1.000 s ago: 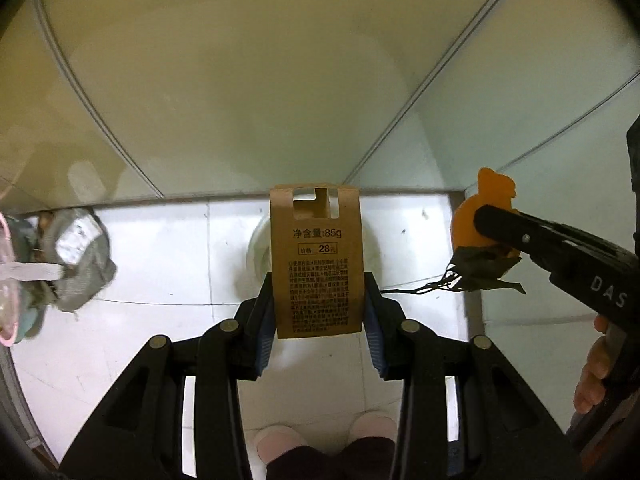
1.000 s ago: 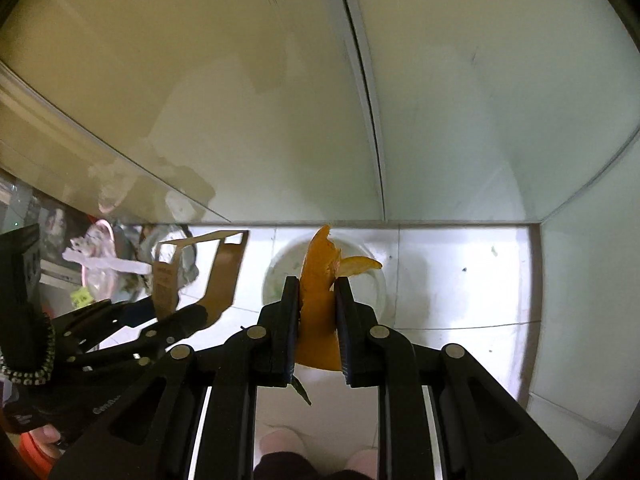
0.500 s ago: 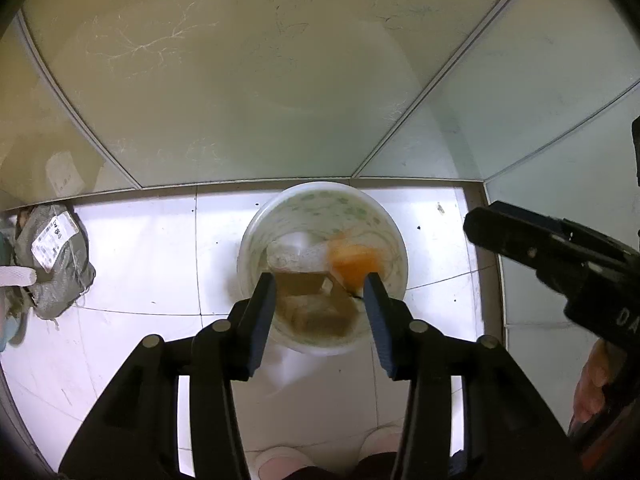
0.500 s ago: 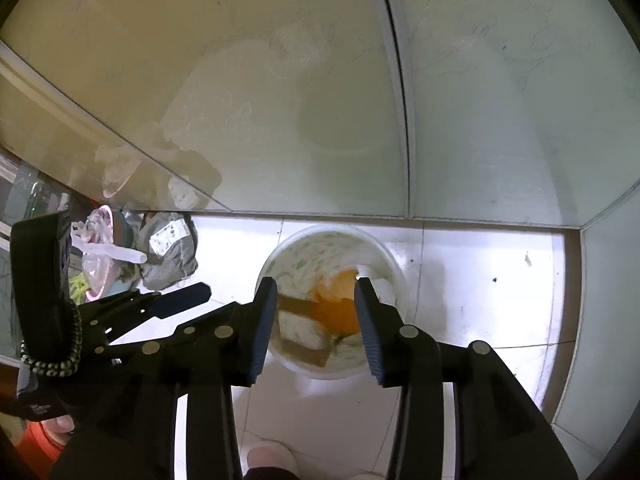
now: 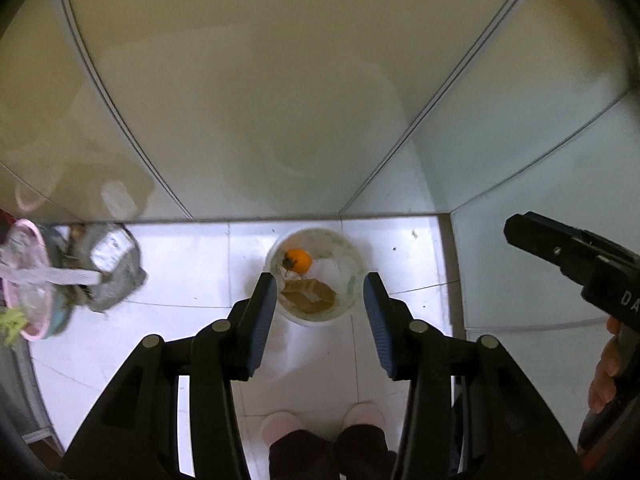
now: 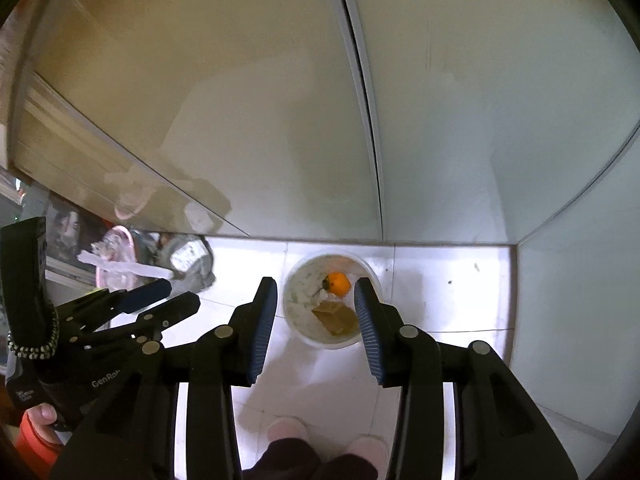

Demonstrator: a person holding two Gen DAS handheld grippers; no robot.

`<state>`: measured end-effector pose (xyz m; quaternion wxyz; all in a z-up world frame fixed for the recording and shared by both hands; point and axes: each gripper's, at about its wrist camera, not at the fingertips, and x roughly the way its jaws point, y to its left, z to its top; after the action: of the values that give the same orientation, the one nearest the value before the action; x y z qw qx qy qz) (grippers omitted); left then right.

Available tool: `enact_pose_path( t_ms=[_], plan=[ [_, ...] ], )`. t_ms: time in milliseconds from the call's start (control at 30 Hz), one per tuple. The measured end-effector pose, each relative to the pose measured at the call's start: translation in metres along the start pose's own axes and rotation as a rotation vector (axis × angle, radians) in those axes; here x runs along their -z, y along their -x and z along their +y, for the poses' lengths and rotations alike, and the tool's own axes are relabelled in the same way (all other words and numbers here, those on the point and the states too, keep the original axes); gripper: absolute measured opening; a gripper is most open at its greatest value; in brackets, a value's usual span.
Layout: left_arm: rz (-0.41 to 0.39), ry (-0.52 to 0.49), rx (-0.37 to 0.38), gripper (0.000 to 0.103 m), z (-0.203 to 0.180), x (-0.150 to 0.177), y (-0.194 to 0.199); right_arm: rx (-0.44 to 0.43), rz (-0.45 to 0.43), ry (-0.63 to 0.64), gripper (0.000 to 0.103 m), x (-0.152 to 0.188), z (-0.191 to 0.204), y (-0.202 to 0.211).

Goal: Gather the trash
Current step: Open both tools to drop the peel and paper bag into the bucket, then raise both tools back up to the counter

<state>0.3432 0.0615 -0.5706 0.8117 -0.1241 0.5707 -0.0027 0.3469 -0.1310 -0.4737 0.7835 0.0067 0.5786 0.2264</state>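
A white bin stands on the white tiled floor far below, against the wall. Inside it lie an orange peel and a brown paper packet. My left gripper is open and empty, high above the bin. In the right wrist view the bin holds the same orange peel and packet, and my right gripper is open and empty above it. The right gripper also shows at the right edge of the left wrist view; the left gripper shows at the left of the right wrist view.
A grey crumpled bag and a pink-rimmed container with a white utensil lie at the left on the floor. The person's pink slippers stand below the grippers. Pale walls meet in a corner right of the bin.
Both grippers opened. The brown packet dropped from the left one and the orange peel from the right one into the bin; both grippers then rose higher.
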Motion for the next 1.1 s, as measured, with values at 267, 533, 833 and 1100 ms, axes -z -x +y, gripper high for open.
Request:
enact_pose_path(
  t_ms=[267,533,833,1100],
  plan=[
    [-0.102,-0.015,0.007,0.045,-0.028,-0.042,0.172,0.005,-0.068,0.006,0.037,-0.038,0.053,0.133],
    [-0.307,-0.044,0.026,0.045,-0.042,-0.089,0.343,0.034,-0.267,0.046,0.037,-0.067,0.11,0.279],
    [-0.573,-0.097,0.028,0.053,-0.045,-0.109,0.487,0.095,-0.544,0.112,0.037,-0.083,0.166,0.393],
    [-0.714,-0.14,-0.007,0.096,-0.059,-0.124,0.54,0.132,-0.687,0.125,0.061,-0.101,0.18,0.437]
  ],
)
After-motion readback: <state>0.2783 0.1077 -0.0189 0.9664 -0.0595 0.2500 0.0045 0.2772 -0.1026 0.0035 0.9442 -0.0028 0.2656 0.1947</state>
